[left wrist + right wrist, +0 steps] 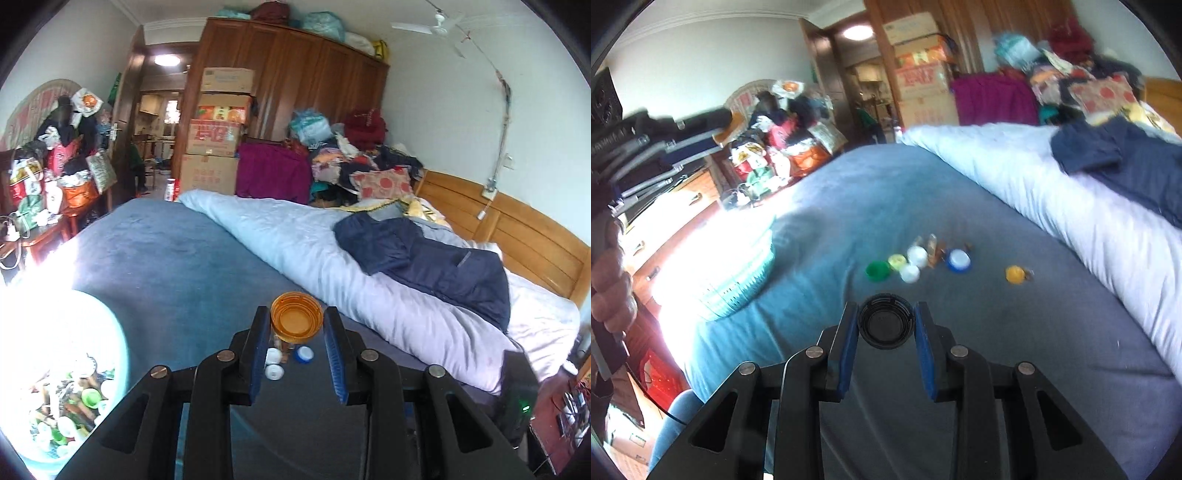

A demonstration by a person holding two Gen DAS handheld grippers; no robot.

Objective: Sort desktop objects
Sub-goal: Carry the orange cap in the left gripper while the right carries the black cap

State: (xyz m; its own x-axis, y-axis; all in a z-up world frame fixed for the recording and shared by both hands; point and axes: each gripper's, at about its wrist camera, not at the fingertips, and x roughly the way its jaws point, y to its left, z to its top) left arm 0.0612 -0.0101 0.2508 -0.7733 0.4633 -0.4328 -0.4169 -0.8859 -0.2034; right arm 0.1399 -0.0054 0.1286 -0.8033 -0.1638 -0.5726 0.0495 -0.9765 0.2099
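My left gripper (296,321) is shut on an orange cap (296,316) and holds it above the blue bed cover, open side toward the camera. Below it lie two white caps (273,363) and a blue cap (304,355). My right gripper (885,320) is shut on a black cap (885,325) above the cover. Ahead of it lie a green cap (877,270), a pale yellow cap (897,261), two white caps (913,264), a blue cap (959,260) and a yellow cap (1015,274). The left gripper also shows in the right wrist view (727,127) at the upper left.
A teal basket (122,350) full of caps sits at the lower left, washed out by sunlight; it also shows in the right wrist view (738,288). A pale folded quilt (332,258) with a navy jacket (436,266) lies to the right. Cluttered furniture stands at the left.
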